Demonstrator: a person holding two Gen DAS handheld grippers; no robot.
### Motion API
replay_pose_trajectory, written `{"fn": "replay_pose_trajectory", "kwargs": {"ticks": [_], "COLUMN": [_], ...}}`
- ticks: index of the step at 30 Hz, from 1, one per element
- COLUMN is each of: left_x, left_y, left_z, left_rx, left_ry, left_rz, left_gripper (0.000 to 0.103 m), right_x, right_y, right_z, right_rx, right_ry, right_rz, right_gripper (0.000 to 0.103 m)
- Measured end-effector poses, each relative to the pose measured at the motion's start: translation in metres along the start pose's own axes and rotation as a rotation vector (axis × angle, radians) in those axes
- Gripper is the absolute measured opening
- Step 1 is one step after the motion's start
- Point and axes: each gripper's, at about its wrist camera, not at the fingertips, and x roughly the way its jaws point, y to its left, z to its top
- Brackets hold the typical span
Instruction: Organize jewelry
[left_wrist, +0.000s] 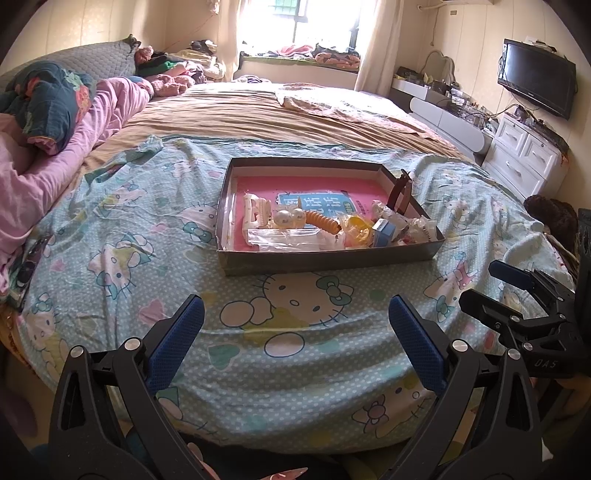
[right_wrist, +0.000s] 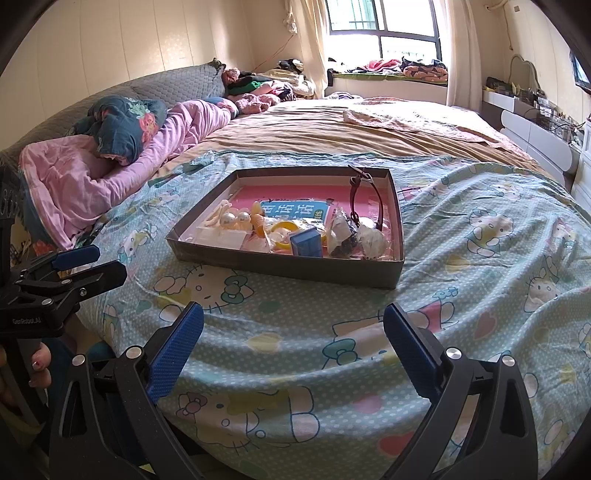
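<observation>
A shallow grey cardboard tray (left_wrist: 325, 256) with a pink floor lies on the Hello Kitty bedspread; it also shows in the right wrist view (right_wrist: 284, 267). It holds a white hair claw (left_wrist: 255, 212), pearl beads (left_wrist: 290, 218), an orange spiral tie (left_wrist: 325, 221), a yellow ring (left_wrist: 360, 225), a small blue box (left_wrist: 384, 232) (right_wrist: 306, 240) and a brown strap (left_wrist: 400, 192) (right_wrist: 356, 199) leaning on the right wall. My left gripper (left_wrist: 295, 325) is open and empty, short of the tray. My right gripper (right_wrist: 293, 332) is open and empty, also short of it.
The bedspread (left_wrist: 295, 362) covers the near part of a large bed. Pink bedding and pillows (left_wrist: 74, 122) lie at the left. A white dresser (left_wrist: 524, 155) and a wall TV (left_wrist: 537, 77) stand at the right. The other gripper shows at each view's edge (left_wrist: 517, 295) (right_wrist: 70, 269).
</observation>
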Motion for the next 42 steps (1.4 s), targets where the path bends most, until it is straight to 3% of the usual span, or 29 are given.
{"fn": "replay_pose_trajectory", "kwargs": {"ticks": [16,23,26,29,31,35,37,38,42], "left_x": [0.003,0.023,0.046,0.081,0.111,0.161,0.183,0.192,0.193], "left_y": [-0.001,0.023,0.060,0.112,0.150,0.215,0.235,0.239,0.246], "left_z": [0.000,0.007,0.026,0.050,0.063,0.076,0.075,0.073,0.068], "left_rx": [-0.005,-0.093,-0.162,-0.233,-0.241,-0.341,-0.362,-0.353,-0.347], "left_ry": [0.024,0.072,0.105,0.122,0.138,0.191,0.214,0.231,0.196], "left_rz": [-0.033,-0.006,0.071,0.223,0.368,0.470,0.517,0.538,0.514], "left_gripper": [0.093,0.093,0.093,0.093,0.094,0.093,0.094,0.095,0.095], "right_x": [0.008,0.016,0.021,0.035,0.050,0.074,0.082,0.086,0.084], "right_y": [-0.013,-0.062,-0.103,-0.159,-0.195,-0.267,-0.291,-0.304,-0.311], "right_z": [0.000,0.007,0.014,0.020,0.020,0.018,0.016,0.012,0.003], "right_rx": [0.009,0.121,0.190,0.236,0.266,0.337,0.390,0.438,0.459], "right_ry": [0.013,0.006,-0.010,-0.005,0.040,0.121,0.153,0.157,0.143], "right_rz": [-0.057,-0.152,-0.251,-0.402,-0.490,-0.615,-0.635,-0.605,-0.568], "right_gripper": [0.097,0.098,0.098,0.098,0.098,0.098,0.098,0.099,0.099]}}
